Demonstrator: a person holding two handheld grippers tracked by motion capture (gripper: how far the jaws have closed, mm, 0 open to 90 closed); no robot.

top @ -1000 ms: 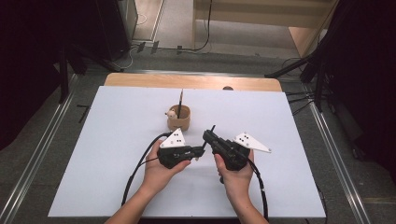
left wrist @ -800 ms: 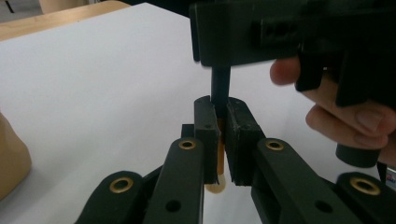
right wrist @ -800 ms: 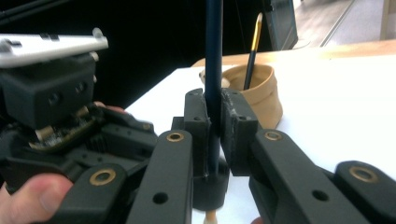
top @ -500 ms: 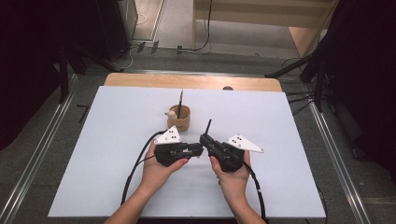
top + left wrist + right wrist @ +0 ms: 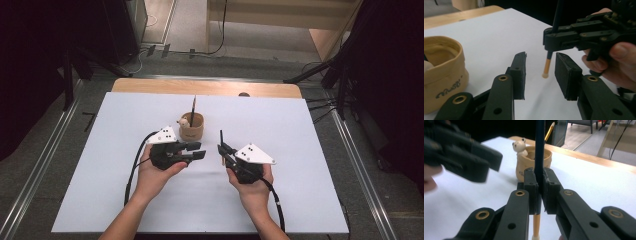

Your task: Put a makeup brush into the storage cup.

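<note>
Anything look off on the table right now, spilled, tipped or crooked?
Nothing stands out. The cup stands upright with one pencil in it. The right gripper is shut on a second pencil, upright and eraser end down. The left gripper has just been opening, with nothing between its jaws.

The left hand [image 5: 159, 170] holds the left gripper [image 5: 196, 151] level, its jaws pointing toward the right gripper [image 5: 221, 150]. The left jaws have just been opening and stand apart with nothing between them. The right hand [image 5: 252, 186] holds its gripper tilted, jaws aimed forward and toward the left one, pressed tight on a thin upright stick. Both forearms reach in from behind the grippers, which sit near each other but apart.
</note>
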